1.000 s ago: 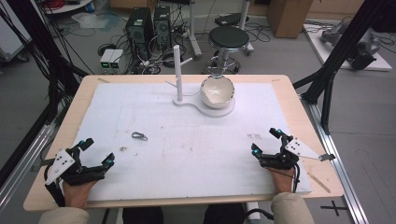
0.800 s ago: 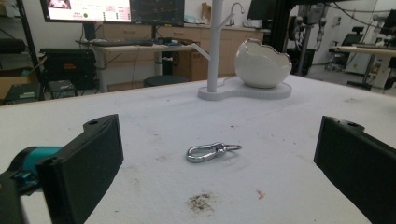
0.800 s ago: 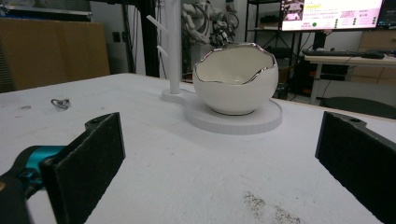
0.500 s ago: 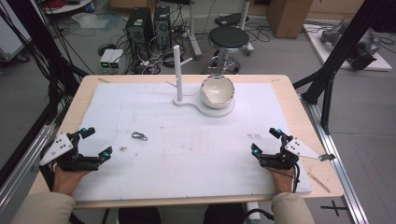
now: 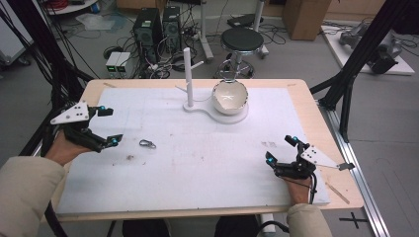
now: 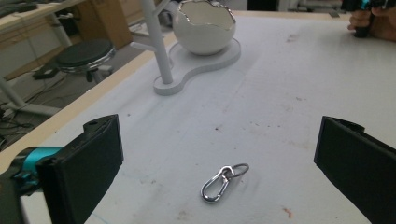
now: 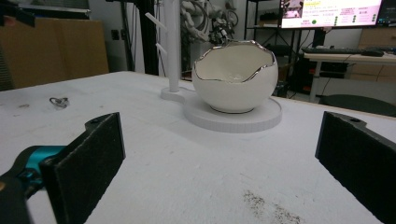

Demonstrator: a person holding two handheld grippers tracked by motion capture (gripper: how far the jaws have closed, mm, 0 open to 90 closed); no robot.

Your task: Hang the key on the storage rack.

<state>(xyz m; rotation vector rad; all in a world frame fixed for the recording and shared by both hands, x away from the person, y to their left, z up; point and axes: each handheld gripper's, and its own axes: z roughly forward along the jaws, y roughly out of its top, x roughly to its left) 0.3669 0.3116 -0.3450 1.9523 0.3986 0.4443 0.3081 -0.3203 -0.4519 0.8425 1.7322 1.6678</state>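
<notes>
White sheeting (image 5: 207, 163) covers the wooden table (image 5: 316, 106), and beyond the far edge a black stool (image 5: 241, 39) and computer towers (image 5: 157, 24) stand among cables on the grey floor. Taking the egg-shaped white bowl (image 5: 229, 97) as the landmark: it sits on a flat white base (image 5: 217, 114) at the far middle of the sheet, and a slim white post (image 5: 188, 74) with short pegs rises from the same base just to its left. A small metal carabiner (image 5: 147, 144) with a ring lies flat on the sheet, well to the left of the bowl and nearer the person. The left gripper (image 5: 106, 126) is held just left of the carabiner, apart from it, its jaws spread wide and empty; in the left gripper view the carabiner (image 6: 223, 183) lies between and a little ahead of the two black jaws. The right gripper (image 5: 281, 150) rests near the sheet to the right of the bowl and closer to the person, jaws likewise wide apart with nothing between them, aimed toward the bowl (image 7: 234, 77).
</notes>
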